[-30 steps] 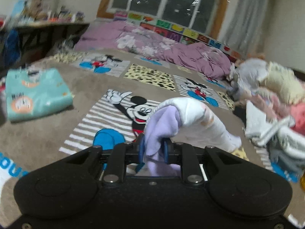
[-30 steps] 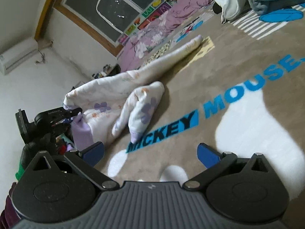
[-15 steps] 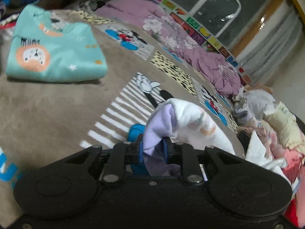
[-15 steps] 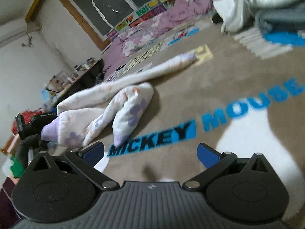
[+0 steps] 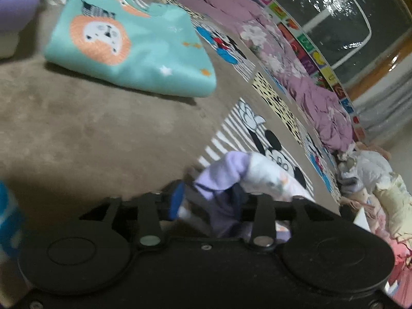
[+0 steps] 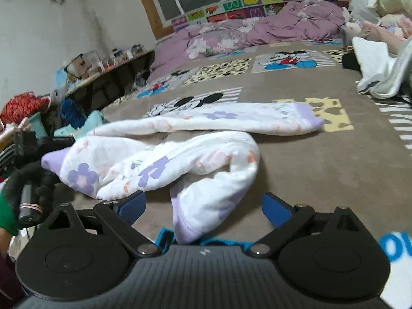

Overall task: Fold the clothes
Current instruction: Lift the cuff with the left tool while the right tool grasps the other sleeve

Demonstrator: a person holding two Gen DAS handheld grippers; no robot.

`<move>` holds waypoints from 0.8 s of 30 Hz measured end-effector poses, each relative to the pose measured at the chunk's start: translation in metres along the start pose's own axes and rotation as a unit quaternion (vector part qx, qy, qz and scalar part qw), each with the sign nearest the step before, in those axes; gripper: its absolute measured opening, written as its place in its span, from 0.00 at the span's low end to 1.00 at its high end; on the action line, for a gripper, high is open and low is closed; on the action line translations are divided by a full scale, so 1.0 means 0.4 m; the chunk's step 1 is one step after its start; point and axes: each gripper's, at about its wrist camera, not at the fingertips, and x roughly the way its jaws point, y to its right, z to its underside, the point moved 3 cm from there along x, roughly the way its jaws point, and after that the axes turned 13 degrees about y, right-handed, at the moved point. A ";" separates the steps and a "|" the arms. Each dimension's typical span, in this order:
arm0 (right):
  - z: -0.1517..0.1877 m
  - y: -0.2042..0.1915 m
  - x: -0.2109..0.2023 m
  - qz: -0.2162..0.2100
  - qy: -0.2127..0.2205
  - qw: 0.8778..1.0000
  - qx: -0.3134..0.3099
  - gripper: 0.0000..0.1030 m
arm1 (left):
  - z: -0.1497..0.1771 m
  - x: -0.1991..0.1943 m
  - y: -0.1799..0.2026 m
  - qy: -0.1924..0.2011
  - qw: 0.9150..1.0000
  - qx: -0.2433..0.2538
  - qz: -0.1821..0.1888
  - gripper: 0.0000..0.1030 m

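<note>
White floral pants [image 6: 185,154] with lilac cuffs lie on the brown Mickey Mouse rug [image 6: 322,159], one leg stretched to the right, the other bent toward me. My right gripper [image 6: 203,204] is open, its jaws on either side of the near lilac cuff [image 6: 188,229]. My left gripper [image 5: 208,200] has its jaws parted, and the pants' lilac waistband [image 5: 226,170] lies between them. A folded teal sweater [image 5: 128,41] lies on the rug at upper left in the left wrist view.
A pile of unfolded clothes [image 5: 381,180] lies at the right. A purple quilt [image 6: 257,31] runs along the window wall. A low dark shelf with clutter [image 6: 108,77] stands at the left. The other hand and gripper [image 6: 28,180] show at far left.
My left gripper's jaws have opened from their grip on the waistband and it has tilted down to the rug. My right gripper has swung toward the pants, now around the near cuff.
</note>
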 end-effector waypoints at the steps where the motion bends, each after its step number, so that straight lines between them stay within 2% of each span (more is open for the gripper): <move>1: 0.001 -0.006 0.014 0.004 -0.005 1.000 -0.004 0.90 | -0.004 -0.009 0.003 0.005 1.000 0.003 -0.005 0.43; 2: 0.005 -0.006 0.023 0.012 -0.012 1.000 -0.008 0.87 | -0.008 -0.021 0.007 0.011 1.000 0.005 -0.007 0.47; 4: 0.012 -0.003 0.033 0.022 -0.021 1.000 -0.003 0.73 | -0.018 -0.049 0.016 0.027 1.000 0.010 -0.011 0.51; 5: 0.017 0.001 0.038 0.024 -0.025 0.999 0.002 0.70 | -0.024 -0.064 0.018 0.034 0.999 0.011 -0.012 0.53; 12: 0.042 0.019 0.064 0.038 -0.025 0.999 0.014 0.66 | -0.057 -0.189 0.019 0.078 0.997 0.002 -0.013 0.60; 17: 0.037 0.017 0.075 0.052 -0.020 0.998 0.007 0.65 | -0.032 -0.268 0.031 0.069 0.997 -0.032 0.012 0.68; 21: 0.035 0.018 0.077 0.061 -0.018 0.998 0.002 0.64 | 0.013 -0.299 0.077 0.047 0.998 -0.026 0.032 0.70; 24: 0.032 0.019 0.077 0.057 -0.020 0.998 -0.002 0.58 | 0.056 -0.303 0.101 0.022 0.998 -0.028 0.043 0.71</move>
